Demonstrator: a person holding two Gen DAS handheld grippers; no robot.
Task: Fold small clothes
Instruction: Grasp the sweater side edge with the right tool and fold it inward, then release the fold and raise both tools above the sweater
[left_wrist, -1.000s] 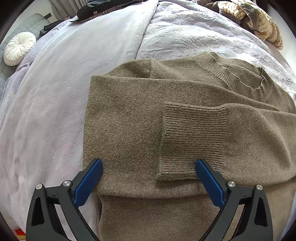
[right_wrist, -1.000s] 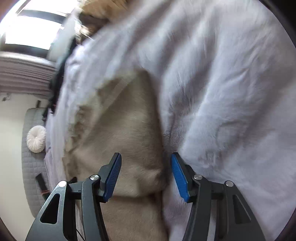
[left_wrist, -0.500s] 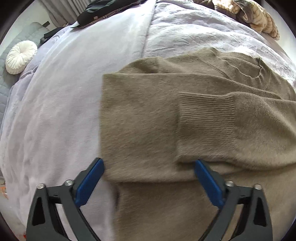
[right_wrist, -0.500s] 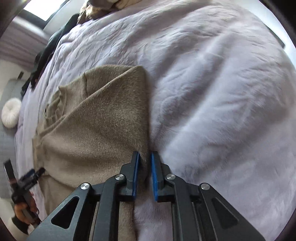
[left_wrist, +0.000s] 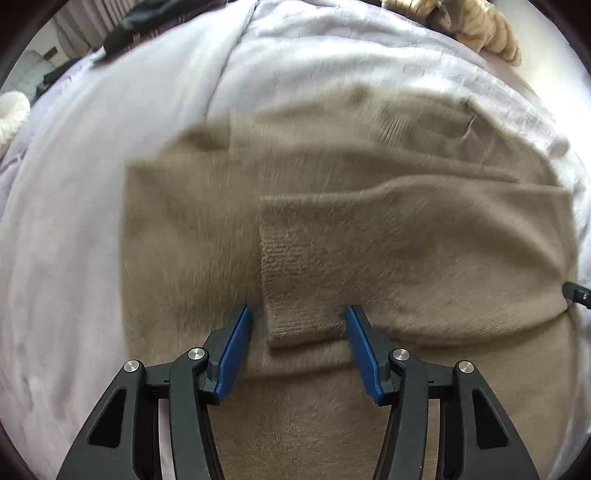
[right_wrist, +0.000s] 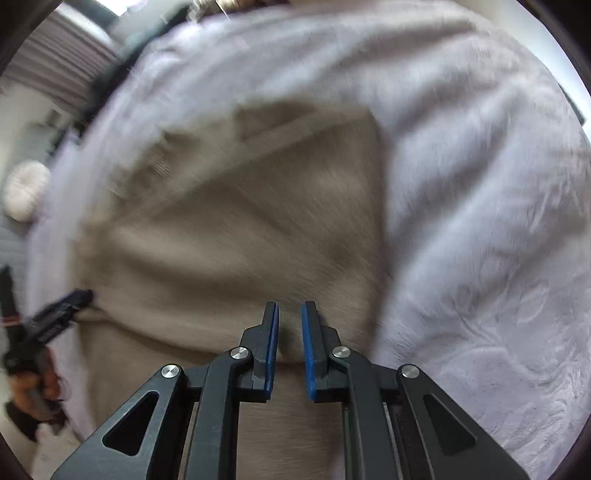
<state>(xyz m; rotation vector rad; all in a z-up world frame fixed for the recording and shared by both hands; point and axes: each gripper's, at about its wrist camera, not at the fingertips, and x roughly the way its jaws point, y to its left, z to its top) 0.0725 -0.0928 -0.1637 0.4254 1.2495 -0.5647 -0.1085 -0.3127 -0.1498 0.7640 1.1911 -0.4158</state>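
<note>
Left wrist — blurred olive-brown sweater (left_wrist: 369, 236), ribbed cuff (left_wrist: 295, 280) folded across.

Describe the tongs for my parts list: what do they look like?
Both the left tongs and the right tongs look alike: black plastic linkage arms with triangular cutouts, silver pivot screws, and flat blue pads lining the inner finger faces. No cables or markings are visible.

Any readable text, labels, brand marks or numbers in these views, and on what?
None readable in either view. The olive-brown knitted sweater shows no tag or print; the pale lavender plush blanket has only an embossed pattern. Both frames are motion-blurred, so small marks could be missed.
</note>
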